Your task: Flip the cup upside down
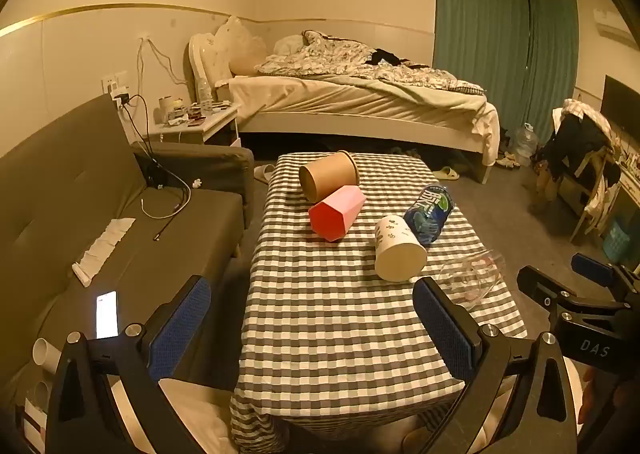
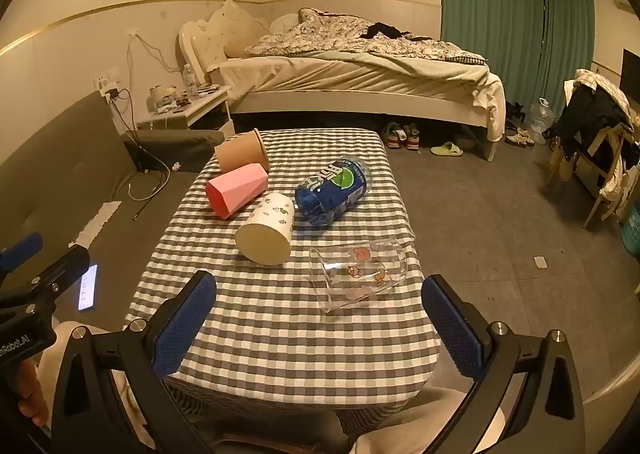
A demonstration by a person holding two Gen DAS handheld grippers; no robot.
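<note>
Several cups lie on their sides on the checkered table (image 1: 340, 334) (image 2: 280, 342): a brown paper cup (image 1: 328, 174) (image 2: 240, 152), a pink faceted cup (image 1: 338, 212) (image 2: 236, 190), a white printed cup (image 1: 398, 248) (image 2: 266, 228), a blue printed cup (image 1: 430, 212) (image 2: 334, 190), and a clear glass cup (image 1: 472, 278) (image 2: 358, 272). My left gripper (image 1: 312, 328) is open and empty above the table's near edge. My right gripper (image 2: 320, 328) is open and empty, just short of the clear cup; it also shows at the right of the left wrist view (image 1: 592, 294).
A grey sofa (image 1: 100, 214) stands left of the table with a lit phone (image 1: 107, 314), cables and a tissue. A bed (image 1: 360, 102) and nightstand (image 1: 192, 126) lie behind. A cluttered chair (image 1: 580, 158) stands at right. Slippers (image 2: 446, 149) lie on the floor.
</note>
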